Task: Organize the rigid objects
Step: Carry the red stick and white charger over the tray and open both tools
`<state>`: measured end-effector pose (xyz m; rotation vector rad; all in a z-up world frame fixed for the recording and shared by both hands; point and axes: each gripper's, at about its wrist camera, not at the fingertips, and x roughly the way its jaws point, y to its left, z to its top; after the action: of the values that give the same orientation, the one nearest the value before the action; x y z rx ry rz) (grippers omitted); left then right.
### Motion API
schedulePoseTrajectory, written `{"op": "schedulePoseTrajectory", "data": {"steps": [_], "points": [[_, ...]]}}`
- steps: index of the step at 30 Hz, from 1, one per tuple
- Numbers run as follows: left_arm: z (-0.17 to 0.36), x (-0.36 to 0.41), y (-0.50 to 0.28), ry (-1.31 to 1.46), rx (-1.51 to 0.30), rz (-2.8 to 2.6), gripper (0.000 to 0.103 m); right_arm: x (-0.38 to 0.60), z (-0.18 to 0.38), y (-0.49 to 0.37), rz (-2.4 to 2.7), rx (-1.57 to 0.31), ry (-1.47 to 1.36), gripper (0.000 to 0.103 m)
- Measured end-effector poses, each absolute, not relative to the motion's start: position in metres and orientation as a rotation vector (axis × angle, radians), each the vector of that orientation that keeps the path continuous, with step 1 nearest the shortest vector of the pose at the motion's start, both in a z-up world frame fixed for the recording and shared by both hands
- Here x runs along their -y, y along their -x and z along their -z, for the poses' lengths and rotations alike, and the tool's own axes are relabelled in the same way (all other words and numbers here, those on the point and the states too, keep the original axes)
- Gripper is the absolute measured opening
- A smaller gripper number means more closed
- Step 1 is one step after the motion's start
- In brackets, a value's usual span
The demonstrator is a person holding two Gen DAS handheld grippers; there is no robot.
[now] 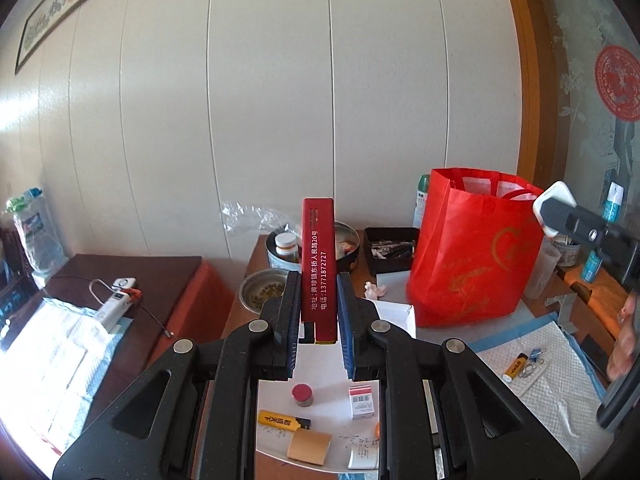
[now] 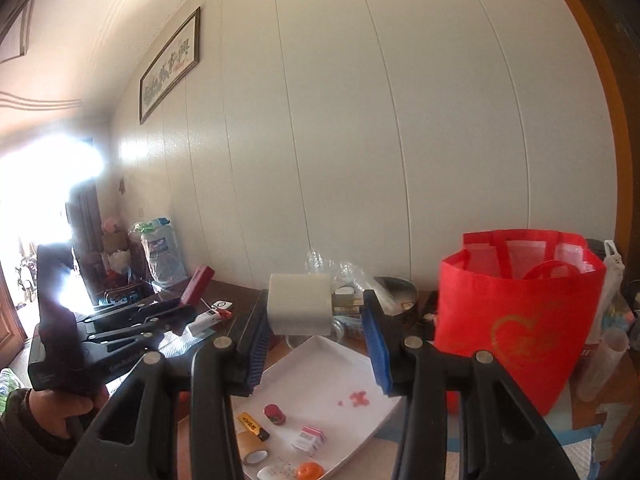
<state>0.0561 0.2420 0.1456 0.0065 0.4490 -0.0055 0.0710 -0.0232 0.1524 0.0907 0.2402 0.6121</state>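
The red box (image 1: 318,270) stood upright between the blue pads (image 1: 345,320) of the left gripper (image 1: 318,312), which was clamped on its lower part, raised above the white tray (image 1: 340,412). The white block (image 2: 300,304) was clamped between the pads of the right gripper (image 2: 316,332), held level above the same tray near the red bag (image 2: 516,332). On the tray lay a yellow lighter (image 1: 283,420), a red-capped jar (image 1: 302,395), a small medicine box (image 1: 362,401) and a tape roll (image 1: 309,445). Only the left wrist view showed the printed lettering on the red box and a second lighter (image 1: 515,366) on the quilted pad (image 1: 560,392). Only the right wrist view showed the person's hand (image 2: 60,408) gripping the left gripper's handle, and an orange object (image 2: 310,471) at the tray's near edge.
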Motion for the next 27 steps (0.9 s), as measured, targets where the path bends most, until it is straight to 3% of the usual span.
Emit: {"op": "schedulePoseTrajectory", "data": {"steps": [9,18,25,27], "points": [[-0.087,-0.258,-0.107,0.04,-0.581,0.012,0.017,-0.023,-0.096,-0.112,-0.611,-0.45,-0.094,0.043],[0.013,-0.272,-0.163,0.116,-0.792,-0.023,0.017,-0.069,0.016,-0.159,-0.577,-0.765,-0.032,0.043],[0.043,-0.267,-0.187,0.138,-0.858,-0.02,0.017,-0.08,0.045,-0.169,-0.553,-0.817,0.019,0.043],[0.047,-0.268,-0.189,0.135,-0.857,-0.045,0.022,-0.08,0.045,-0.17,-0.557,-0.825,0.024,0.044]]}}
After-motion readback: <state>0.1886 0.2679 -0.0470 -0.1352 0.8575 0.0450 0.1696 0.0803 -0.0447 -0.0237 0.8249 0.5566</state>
